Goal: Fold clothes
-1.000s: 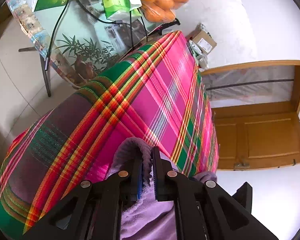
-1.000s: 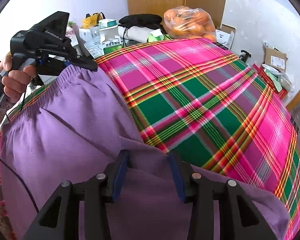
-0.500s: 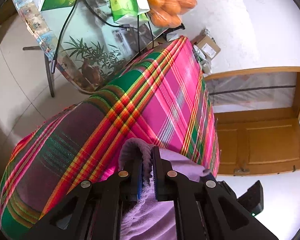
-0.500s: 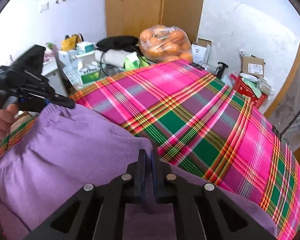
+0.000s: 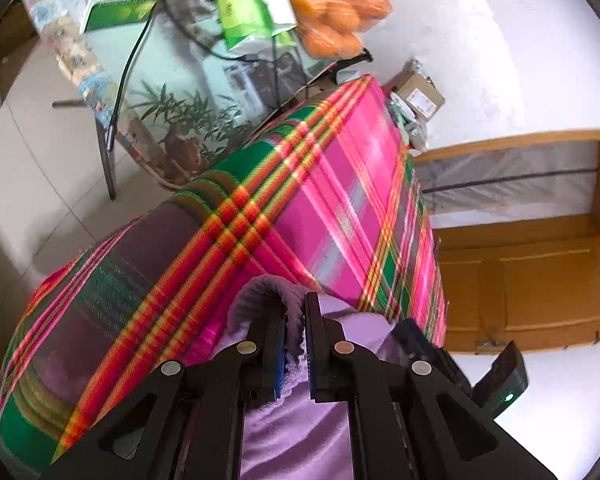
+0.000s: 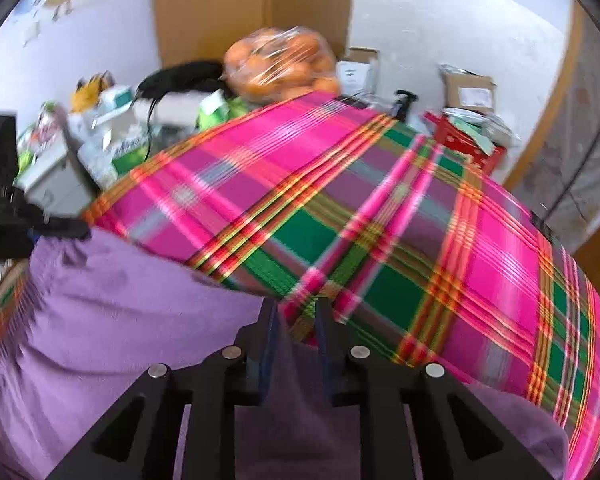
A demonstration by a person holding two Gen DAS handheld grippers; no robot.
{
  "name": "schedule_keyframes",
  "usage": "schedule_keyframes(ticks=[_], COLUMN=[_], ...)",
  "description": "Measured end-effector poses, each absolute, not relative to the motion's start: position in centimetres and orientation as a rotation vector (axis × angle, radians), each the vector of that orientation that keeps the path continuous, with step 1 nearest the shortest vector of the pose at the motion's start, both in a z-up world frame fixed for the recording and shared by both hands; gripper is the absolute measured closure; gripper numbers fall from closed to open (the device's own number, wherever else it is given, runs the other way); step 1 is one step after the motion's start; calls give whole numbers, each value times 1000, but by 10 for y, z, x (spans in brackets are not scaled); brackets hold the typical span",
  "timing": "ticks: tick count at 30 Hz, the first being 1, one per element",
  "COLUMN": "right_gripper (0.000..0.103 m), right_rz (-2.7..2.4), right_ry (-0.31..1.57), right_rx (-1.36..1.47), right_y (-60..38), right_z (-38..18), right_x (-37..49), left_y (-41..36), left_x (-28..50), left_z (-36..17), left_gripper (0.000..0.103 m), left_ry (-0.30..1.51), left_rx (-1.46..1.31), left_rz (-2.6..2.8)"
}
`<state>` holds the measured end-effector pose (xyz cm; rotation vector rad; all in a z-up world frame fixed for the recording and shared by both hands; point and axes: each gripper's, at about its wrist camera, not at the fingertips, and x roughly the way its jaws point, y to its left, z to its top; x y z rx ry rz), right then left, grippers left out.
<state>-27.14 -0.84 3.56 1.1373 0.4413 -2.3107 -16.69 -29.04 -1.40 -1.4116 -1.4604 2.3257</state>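
Two grippers clamp one purple garment [image 6: 112, 320] at the near edge of the plaid-covered tabletop [image 6: 380, 216]. Left gripper [image 5: 296, 344] pinches a gathered hem; right gripper [image 6: 296, 344] is nearly together on a fold. Risk, as I judge it: uneven pulling slips the soft cloth free or skews the fold. Motion blur hides detail; the garment's lower part is cut off.

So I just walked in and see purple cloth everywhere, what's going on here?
A person is folding a purple garment on a table covered with a plaid cloth. The left gripper has its jaws pinched on one gathered edge. The right gripper grips another part, jaws nearly closed. The picture is blurred, so the fold is mid-move.
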Motion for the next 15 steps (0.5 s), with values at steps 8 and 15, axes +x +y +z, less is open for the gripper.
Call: schedule_keyframes(ticks=[8,15], right_gripper=[82,82], right_rz=[-2516,-2707], right_ry=[300,149], right_rx=[1054,1108], right_y=[79,189], right_z=[84,96], right_x=[-242,-190], left_y=[-260,-213], left_x=[-152,-140], left_z=[23,55], left_gripper=[82,82], left_ry=[-1251,-949], left_rx=[-1408,-1392], left_rz=[2442,2540])
